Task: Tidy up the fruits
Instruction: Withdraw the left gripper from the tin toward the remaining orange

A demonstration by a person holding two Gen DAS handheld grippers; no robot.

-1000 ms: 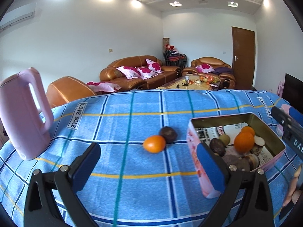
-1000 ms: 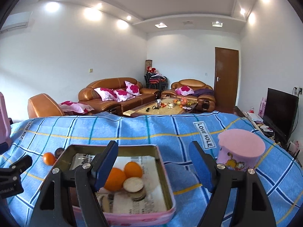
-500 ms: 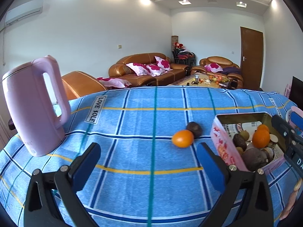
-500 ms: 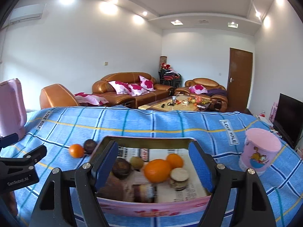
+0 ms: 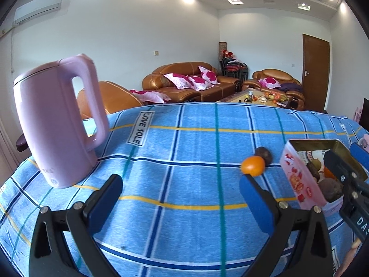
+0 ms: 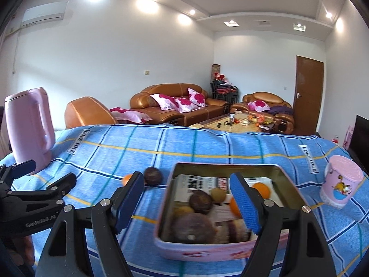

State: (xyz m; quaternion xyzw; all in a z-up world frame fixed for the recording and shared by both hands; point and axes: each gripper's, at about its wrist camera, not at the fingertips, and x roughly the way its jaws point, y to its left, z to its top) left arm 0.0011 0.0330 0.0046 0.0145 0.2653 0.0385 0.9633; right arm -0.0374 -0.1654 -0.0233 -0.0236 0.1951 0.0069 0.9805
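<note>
Blue checked tablecloth [image 5: 184,138], both tongs [image 5: 181,198] [image 6: 186,198] wide open and empty, orange [image 5: 253,166] beside pink tin [image 6: 207,251]

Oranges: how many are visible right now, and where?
3. One orange lies on the blue cloth beside a dark fruit; two sit in the pink tin, at and. Others may be hidden.

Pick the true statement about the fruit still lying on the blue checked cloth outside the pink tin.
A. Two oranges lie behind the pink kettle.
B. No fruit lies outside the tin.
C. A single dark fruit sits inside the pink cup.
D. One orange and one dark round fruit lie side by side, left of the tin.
D: the orange and the dark round fruit lie together on the cloth, left of the tin.
</note>
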